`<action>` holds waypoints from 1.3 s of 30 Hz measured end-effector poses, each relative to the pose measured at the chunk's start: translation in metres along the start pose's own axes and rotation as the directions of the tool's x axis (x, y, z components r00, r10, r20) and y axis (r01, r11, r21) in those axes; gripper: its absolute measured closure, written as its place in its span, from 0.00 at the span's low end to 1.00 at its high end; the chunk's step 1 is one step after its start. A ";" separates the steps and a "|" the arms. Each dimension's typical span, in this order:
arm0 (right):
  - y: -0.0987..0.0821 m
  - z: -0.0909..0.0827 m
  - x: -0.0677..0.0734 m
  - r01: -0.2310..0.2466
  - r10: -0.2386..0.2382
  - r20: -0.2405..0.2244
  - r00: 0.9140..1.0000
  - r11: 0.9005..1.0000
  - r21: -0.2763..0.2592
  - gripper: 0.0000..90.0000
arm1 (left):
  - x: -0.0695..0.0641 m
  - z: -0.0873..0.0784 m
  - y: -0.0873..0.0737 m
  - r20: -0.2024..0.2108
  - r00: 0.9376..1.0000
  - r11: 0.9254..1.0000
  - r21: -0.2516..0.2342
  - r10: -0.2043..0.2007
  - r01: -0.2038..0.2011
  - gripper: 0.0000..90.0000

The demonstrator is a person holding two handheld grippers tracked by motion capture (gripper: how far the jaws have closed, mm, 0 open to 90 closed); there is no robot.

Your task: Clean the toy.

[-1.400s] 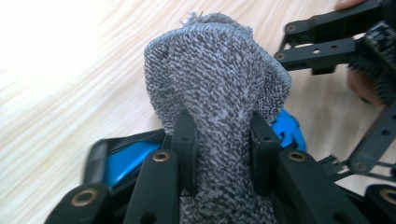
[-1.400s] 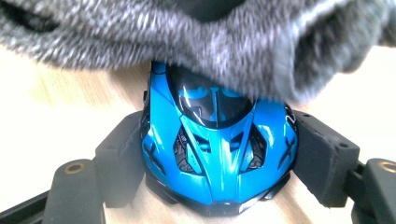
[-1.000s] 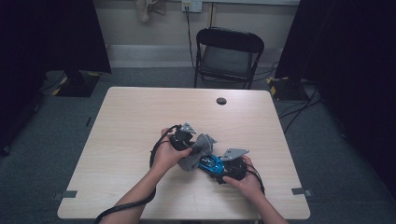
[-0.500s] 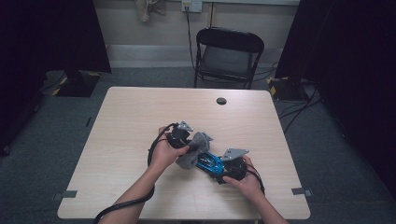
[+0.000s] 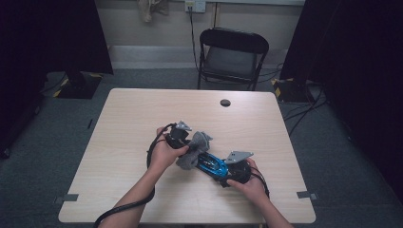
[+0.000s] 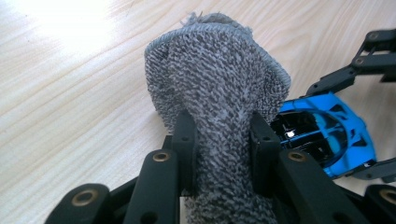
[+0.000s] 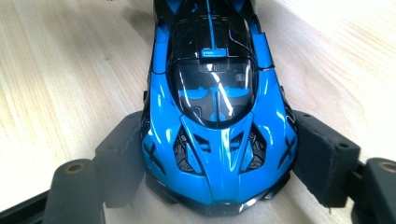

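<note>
A blue and black toy car lies on the wooden table, with my right gripper shut on its sides; its pads press both flanks. In the high view the car sits at the table's middle front, and my right gripper holds it from the lower right. My left gripper is shut on a bunched grey cloth, whose loose end stands up over the table beside the car. From above, the cloth rests against the car's far end, with my left gripper at its left.
A small black round disc lies near the table's far edge. A black folding chair stands behind the table. Cables trail from both grippers toward the front edge. Tape marks sit at the front corners.
My left gripper with the cloth has shifted slightly over the car's far end. The right gripper and the car have kept still.
</note>
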State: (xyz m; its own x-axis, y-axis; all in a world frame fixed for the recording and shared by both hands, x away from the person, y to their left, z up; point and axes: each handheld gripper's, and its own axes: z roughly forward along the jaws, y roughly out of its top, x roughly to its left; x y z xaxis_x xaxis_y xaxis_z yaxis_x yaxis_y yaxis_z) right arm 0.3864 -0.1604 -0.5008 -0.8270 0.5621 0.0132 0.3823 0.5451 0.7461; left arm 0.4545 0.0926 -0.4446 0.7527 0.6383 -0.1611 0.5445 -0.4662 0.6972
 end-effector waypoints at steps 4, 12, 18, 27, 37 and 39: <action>0.000 0.000 0.000 0.000 0.000 0.000 1.000 1.000 0.000 0.29 | -0.009 -0.001 0.002 0.031 0.999 1.000 -0.003 0.014 -0.014 0.78; 0.000 0.000 0.000 0.001 -0.001 0.000 1.000 1.000 0.000 0.29 | -0.051 0.017 0.008 0.153 0.985 0.996 0.008 0.085 -0.087 0.78; 0.000 0.000 0.000 0.000 0.000 0.000 1.000 1.000 0.000 0.29 | -0.072 0.034 0.007 0.197 0.973 0.990 0.044 0.122 -0.133 0.78; 0.000 0.000 0.000 0.001 -0.001 0.000 1.000 1.000 0.000 0.29 | -0.069 0.033 0.008 0.172 0.975 0.987 0.055 0.139 -0.151 0.78; 0.000 0.000 0.000 0.000 0.000 0.000 1.000 1.000 0.000 0.29 | -0.042 0.019 0.006 0.120 0.989 0.995 0.042 0.088 -0.094 0.78; 0.000 0.000 0.000 0.000 0.000 0.000 1.000 1.000 0.000 0.29 | -0.035 0.016 0.005 0.107 0.992 0.996 0.043 0.073 -0.078 0.78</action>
State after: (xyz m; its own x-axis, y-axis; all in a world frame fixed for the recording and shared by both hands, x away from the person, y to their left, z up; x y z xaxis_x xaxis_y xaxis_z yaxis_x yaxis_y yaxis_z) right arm 0.3864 -0.1605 -0.5008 -0.8271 0.5620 0.0127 0.3821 0.5455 0.7459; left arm 0.4367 0.0582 -0.4468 0.8258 0.5334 -0.1832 0.4993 -0.5404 0.6773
